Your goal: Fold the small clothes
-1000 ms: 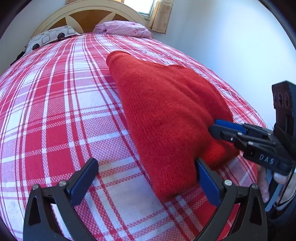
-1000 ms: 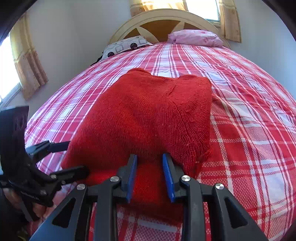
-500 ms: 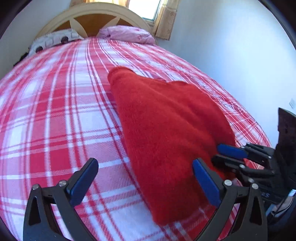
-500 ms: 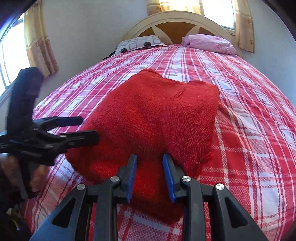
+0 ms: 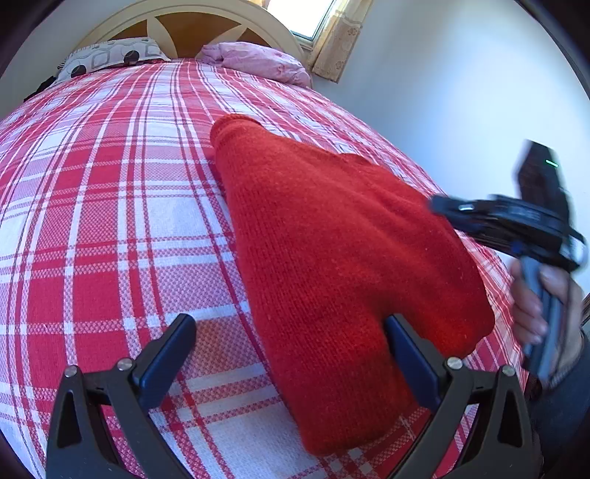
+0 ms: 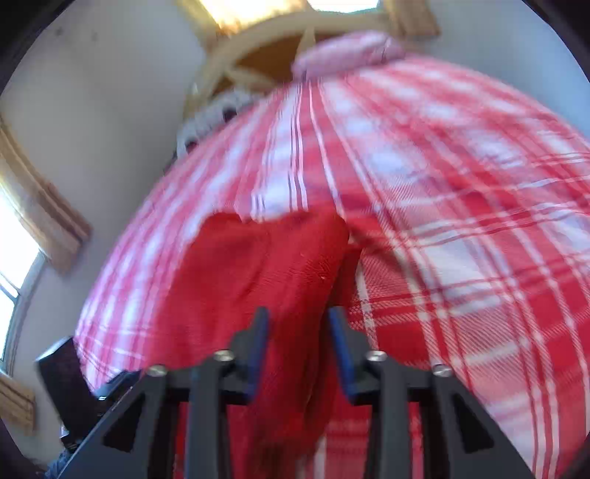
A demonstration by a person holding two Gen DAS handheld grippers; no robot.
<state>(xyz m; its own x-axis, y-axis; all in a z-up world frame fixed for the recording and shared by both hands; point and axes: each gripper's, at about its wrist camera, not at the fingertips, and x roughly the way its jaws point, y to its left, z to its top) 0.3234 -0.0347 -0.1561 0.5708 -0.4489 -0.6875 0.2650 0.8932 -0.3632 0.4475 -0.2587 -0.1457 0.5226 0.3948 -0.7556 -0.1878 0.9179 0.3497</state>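
A red knitted garment point(image 5: 332, 235) lies folded on the red and white plaid bed cover point(image 5: 110, 221). My left gripper point(image 5: 291, 353) is open just above the bed, its right finger against the garment's near edge and its left finger over bare cover. My right gripper point(image 6: 298, 350) has its jaws close together with red knit point(image 6: 258, 265) between them, lifted and tilted; this view is blurred. In the left wrist view the right gripper point(image 5: 442, 206) shows raised at the right over the garment's far edge.
The wooden headboard point(image 5: 206, 22), a patterned pillow point(image 5: 110, 59) and a pink pillow point(image 5: 258, 62) are at the far end. A white wall point(image 5: 461, 92) runs close along the bed's right side. Curtained windows point(image 6: 22, 235) are on the other wall.
My right gripper has risen from the garment's near edge and swung upward, tilting its view. My left gripper stayed open and shifted slightly closer to the garment.
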